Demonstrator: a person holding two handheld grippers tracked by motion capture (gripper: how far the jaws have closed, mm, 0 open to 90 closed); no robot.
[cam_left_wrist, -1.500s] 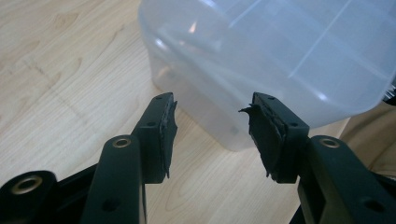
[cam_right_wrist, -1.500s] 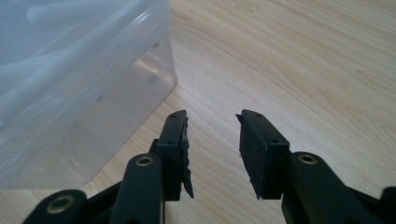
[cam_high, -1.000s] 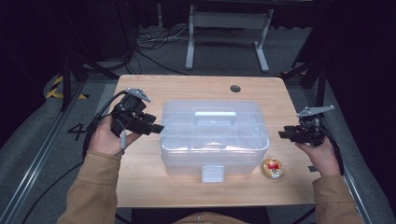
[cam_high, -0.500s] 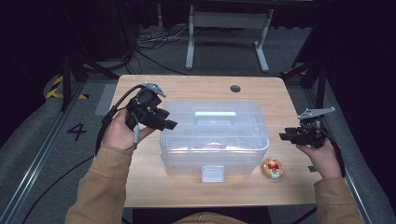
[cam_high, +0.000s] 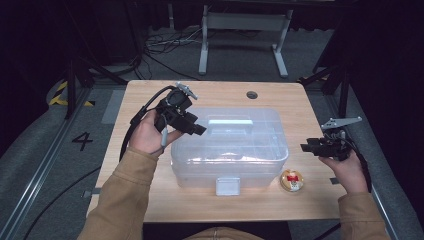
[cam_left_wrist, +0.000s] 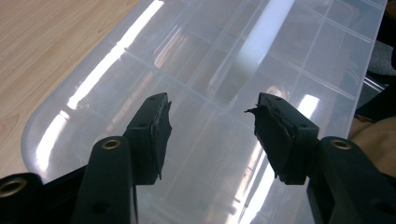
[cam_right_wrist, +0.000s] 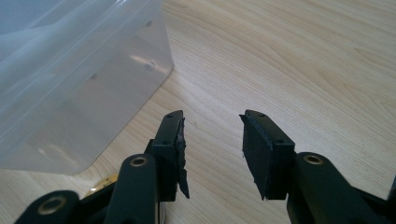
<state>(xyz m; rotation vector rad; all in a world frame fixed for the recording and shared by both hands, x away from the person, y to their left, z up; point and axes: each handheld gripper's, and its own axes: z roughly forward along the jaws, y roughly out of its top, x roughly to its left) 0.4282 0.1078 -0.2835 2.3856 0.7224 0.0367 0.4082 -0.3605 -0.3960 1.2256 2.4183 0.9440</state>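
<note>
Table (cam_high: 150, 100) lit from overhead, surroundings dark; glare streaks on clear box (cam_left_wrist: 224, 70); pics sharp.

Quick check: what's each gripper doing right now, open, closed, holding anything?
Left gripper: open, empty, jaws spread above the clear plastic box lid.
Right gripper: open, empty, over bare table beside the box.

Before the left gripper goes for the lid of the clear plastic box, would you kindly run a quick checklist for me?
1. Left gripper open, nothing held: ok.
2. Left gripper over the clear plastic compartment box: ok.
3. Box lid closed, white front latch down: cannot tell.
4. Right gripper open, over bare wooden table beside the box: ok.
5. Small round gold-rimmed item apart from the box: ok.
6. Left gripper aligned with the lid's handle: not ok.
</note>
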